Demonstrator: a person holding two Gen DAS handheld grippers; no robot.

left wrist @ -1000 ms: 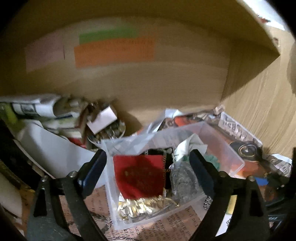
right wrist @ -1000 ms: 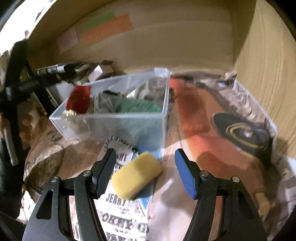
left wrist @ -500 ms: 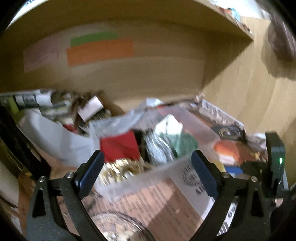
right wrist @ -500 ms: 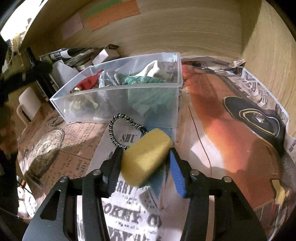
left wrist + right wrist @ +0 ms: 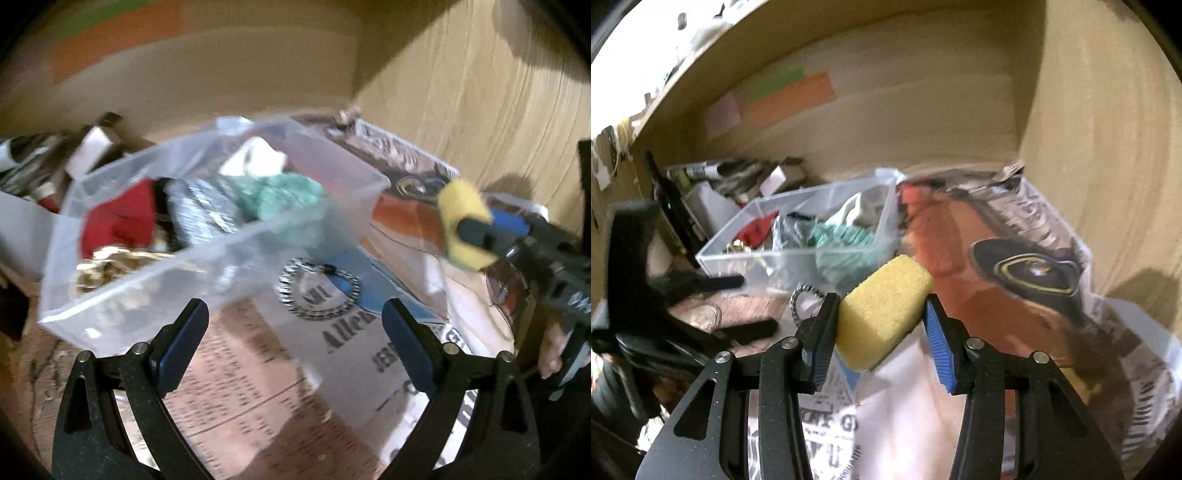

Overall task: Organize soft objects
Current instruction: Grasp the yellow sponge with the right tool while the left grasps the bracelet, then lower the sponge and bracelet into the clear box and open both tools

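Presently we hold the yellow sponge (image 5: 882, 312) in the right gripper (image 5: 881, 332), its 2 blue-padded fingers (image 5: 940, 347) pinching the sponge's sides, the block tilted and lifted clear of the newspaper (image 5: 1015, 302) spread over the surface. From the left wrist view the same sponge (image 5: 463, 225) shows at far right, raised, beside the right end of the clear plastic bin (image 5: 236, 240).

Left gripper (image 5: 295, 343): fingers spread wide, nothing between them, hovering above the newspaper (image 5: 258, 387) just in front of the bin's near wall.

Bin contents, as far as blur allows: red cloth (image 5: 118, 218) at the left end, something gold and shiny (image 5: 107, 266) below it, a grey-silver bundle (image 5: 207, 210) in the middle, a green knit item (image 5: 284, 195) toward the right, a white piece (image 5: 255, 158) behind.

Black-and-white cord loop (image 5: 319, 288) lies flat on the newspaper just in front of the bin, between the 2 grippers. The same bin (image 5: 738, 254) appears in the right wrist view, up and to the left of the held sponge.

Wooden back wall carries orange (image 5: 792, 99) and green (image 5: 777, 83) paper strips.
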